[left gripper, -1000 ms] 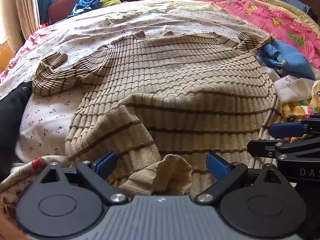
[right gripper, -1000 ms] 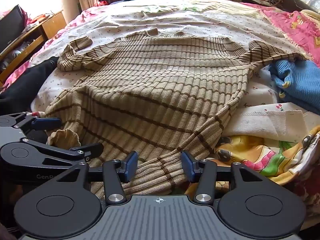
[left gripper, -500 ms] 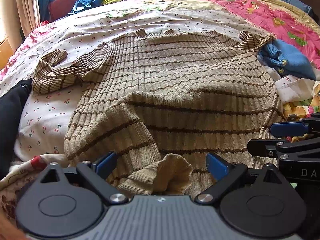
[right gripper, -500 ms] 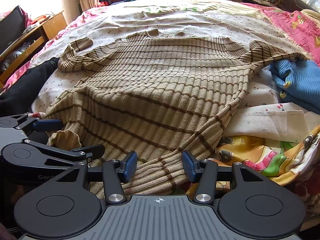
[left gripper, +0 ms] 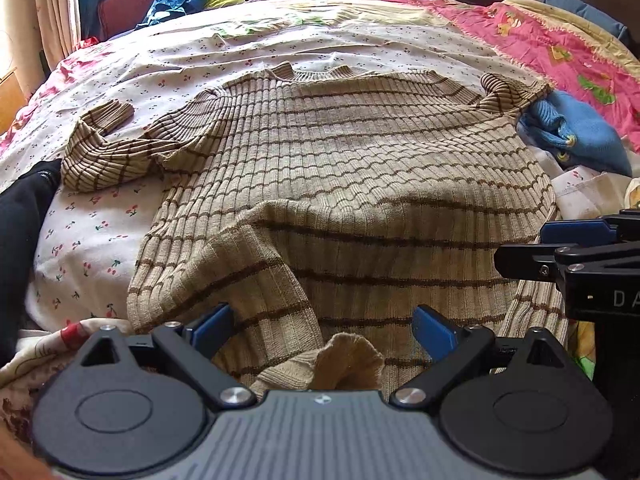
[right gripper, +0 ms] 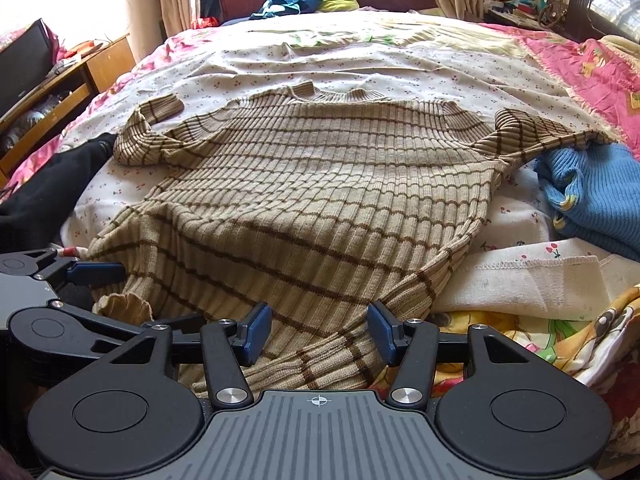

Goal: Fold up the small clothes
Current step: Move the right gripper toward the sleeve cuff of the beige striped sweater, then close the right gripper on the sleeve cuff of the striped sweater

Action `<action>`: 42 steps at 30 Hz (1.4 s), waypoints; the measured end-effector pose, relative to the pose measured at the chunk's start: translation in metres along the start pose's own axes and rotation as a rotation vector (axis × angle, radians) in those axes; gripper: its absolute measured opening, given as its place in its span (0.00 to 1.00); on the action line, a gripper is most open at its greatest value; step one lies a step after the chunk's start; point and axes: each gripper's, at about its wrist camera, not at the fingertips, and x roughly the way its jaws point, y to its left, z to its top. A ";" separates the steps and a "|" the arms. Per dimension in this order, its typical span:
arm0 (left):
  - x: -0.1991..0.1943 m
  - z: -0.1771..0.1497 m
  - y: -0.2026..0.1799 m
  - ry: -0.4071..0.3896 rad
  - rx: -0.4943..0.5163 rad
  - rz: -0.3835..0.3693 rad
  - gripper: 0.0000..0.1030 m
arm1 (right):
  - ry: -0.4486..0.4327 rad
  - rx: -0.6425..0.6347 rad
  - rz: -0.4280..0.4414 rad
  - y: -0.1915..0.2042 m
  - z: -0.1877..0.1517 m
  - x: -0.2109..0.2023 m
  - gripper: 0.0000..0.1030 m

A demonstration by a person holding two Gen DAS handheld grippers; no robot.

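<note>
A beige ribbed sweater with brown stripes (left gripper: pixel 352 184) lies spread front-down on the bed, collar at the far end, both sleeves out to the sides; it also shows in the right wrist view (right gripper: pixel 320 184). My left gripper (left gripper: pixel 320 326) is open over the sweater's near hem, where a bunched fold of hem (left gripper: pixel 352 364) sits between the fingers. My right gripper (right gripper: pixel 318 334) is open over the hem's right corner, fabric lying between its blue pads without being pinched. Each gripper shows at the other view's edge.
The bed has a white cherry-print sheet (left gripper: pixel 100 240). A blue knit garment (right gripper: pixel 592 192) lies under the sweater's right sleeve. A black garment (right gripper: pixel 44 196) lies at the left. A pink quilt (left gripper: pixel 560 52) lies at the right. A wooden side table (right gripper: pixel 60 84) stands left of the bed.
Both grippers have drawn back slightly toward the near edge; the sweater appears a little farther away. Both stay open and the sweater lies as before.
</note>
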 end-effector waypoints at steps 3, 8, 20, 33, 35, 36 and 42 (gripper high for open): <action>0.002 0.006 0.001 0.000 -0.016 -0.020 1.00 | -0.014 0.026 0.005 -0.006 0.003 0.000 0.52; 0.002 0.020 -0.007 -0.029 0.025 -0.035 1.00 | -0.040 0.088 0.006 -0.020 0.005 -0.004 0.52; 0.023 0.063 -0.048 -0.084 0.146 -0.084 1.00 | -0.104 0.214 -0.032 -0.059 0.016 -0.002 0.52; 0.065 0.088 -0.090 -0.089 0.231 -0.116 1.00 | -0.140 0.331 -0.101 -0.101 0.026 0.013 0.52; 0.067 0.088 -0.092 -0.086 0.235 -0.118 1.00 | -0.144 0.325 -0.107 -0.103 0.028 0.014 0.52; 0.068 0.089 -0.093 -0.081 0.235 -0.119 1.00 | -0.146 0.326 -0.107 -0.104 0.028 0.015 0.52; 0.077 0.095 -0.096 -0.075 0.227 -0.120 1.00 | -0.146 0.356 -0.114 -0.118 0.031 0.023 0.53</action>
